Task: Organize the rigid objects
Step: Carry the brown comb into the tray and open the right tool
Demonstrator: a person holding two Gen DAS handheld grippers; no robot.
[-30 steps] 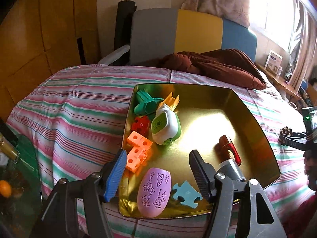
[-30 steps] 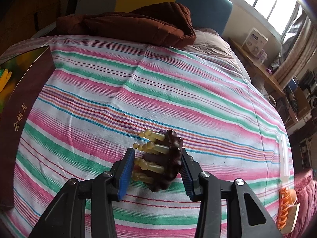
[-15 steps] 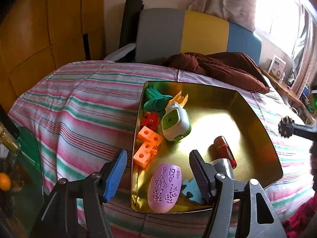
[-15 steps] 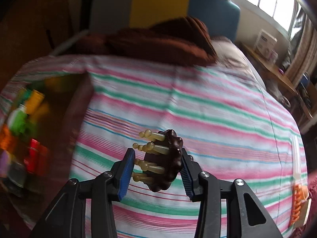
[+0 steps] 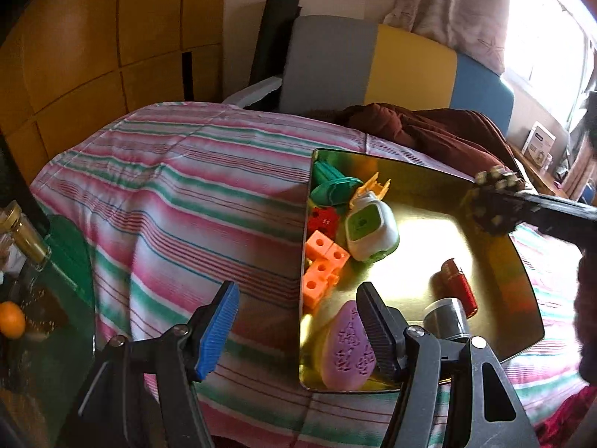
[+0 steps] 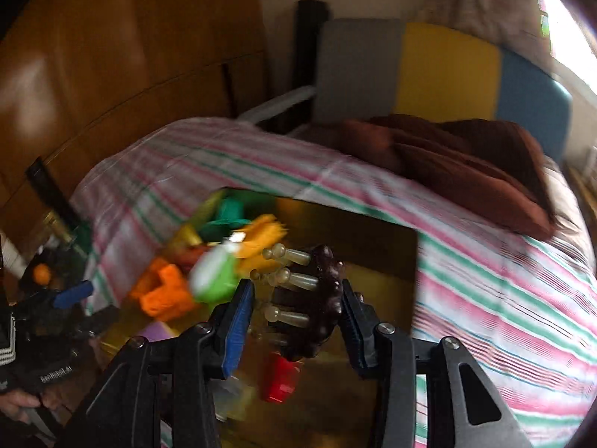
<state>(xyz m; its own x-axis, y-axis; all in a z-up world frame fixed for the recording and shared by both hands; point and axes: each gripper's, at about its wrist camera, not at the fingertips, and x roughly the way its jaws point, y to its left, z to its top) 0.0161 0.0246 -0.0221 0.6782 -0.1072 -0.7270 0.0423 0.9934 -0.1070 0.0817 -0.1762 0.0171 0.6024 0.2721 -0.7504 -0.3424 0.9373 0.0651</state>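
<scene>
Gold metal of the tray (image 5: 485, 194) shines on the striped bed (image 5: 186, 201). The right gripper (image 6: 294, 298) is clenched on a dark brown brush (image 6: 317, 291), its pegs pointing to about 9 o'clock in the right wrist view. In my judgement the brush hangs over the tray's right part, with the bare floor just below it and a little towards 6 o'clock. The toys (image 5: 350, 224) crowd the left wall, at 9 o'clock from the brush. The left gripper (image 5: 298, 332) stands released and empty, astride the tray's near left wall. The right hand is clearly nearer, so lowering straight down should be enough.
</scene>
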